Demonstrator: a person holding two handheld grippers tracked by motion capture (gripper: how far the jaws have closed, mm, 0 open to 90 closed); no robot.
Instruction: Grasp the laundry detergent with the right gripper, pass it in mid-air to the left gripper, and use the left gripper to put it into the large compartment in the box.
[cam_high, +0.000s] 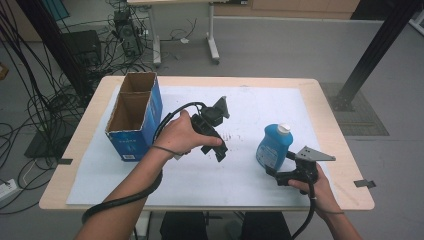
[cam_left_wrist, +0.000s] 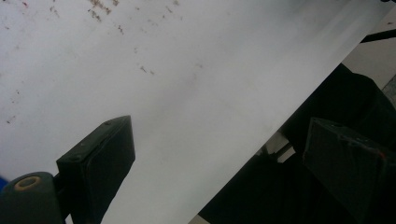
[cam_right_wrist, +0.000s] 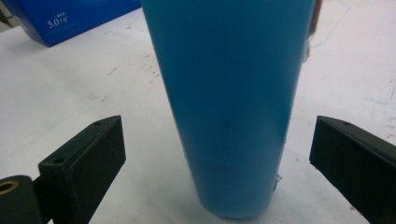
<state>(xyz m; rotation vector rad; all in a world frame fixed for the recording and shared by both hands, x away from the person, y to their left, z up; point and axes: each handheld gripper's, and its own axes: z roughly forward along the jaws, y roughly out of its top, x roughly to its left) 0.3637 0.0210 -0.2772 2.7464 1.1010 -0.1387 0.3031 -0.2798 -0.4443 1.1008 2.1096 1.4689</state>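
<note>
Lower right of the high view: your right claw (cam_high: 278, 170) brackets the bottle (cam_high: 272, 146), open, grip pending. Left claw (cam_high: 220, 152) open, empty; box (cam_high: 134, 116) unfilled.

My left hand (cam_high: 182, 136) wraps over the top of the left gripper (cam_high: 218, 154), which points down and a bit toward me, low over the middle. Its jaws stand wide apart with nothing between them. My left arm comes in from the bottom, with the cable looped under it. My right hand (cam_high: 314, 189) holds the right gripper (cam_high: 272, 172) from behind, pointing level and away from me. Its jaws are wide apart too.
</note>
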